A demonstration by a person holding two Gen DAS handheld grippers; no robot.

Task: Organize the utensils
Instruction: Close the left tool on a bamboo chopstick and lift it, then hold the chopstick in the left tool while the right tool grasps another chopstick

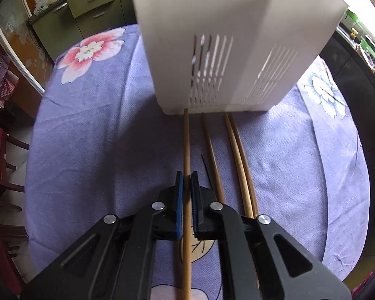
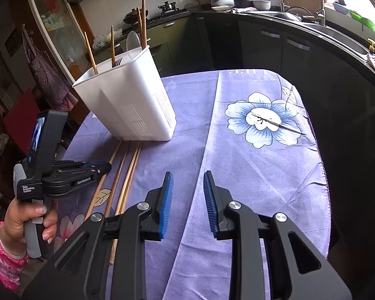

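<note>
A white slotted utensil holder stands on the purple flowered tablecloth; in the right wrist view the holder has several chopsticks, a fork and a spoon in it. Several wooden chopsticks lie in front of it, tips toward its base. My left gripper straddles the leftmost chopstick, pads narrowly apart with a slight gap to the stick. A single chopstick and a pair lie to its right. My right gripper is open and empty above the cloth; the left gripper shows at its left.
The tablecloth covers a small table whose edges fall off at right and far side. A kitchen counter with sink curves around the right. Green cabinets stand behind. Chairs are at the left.
</note>
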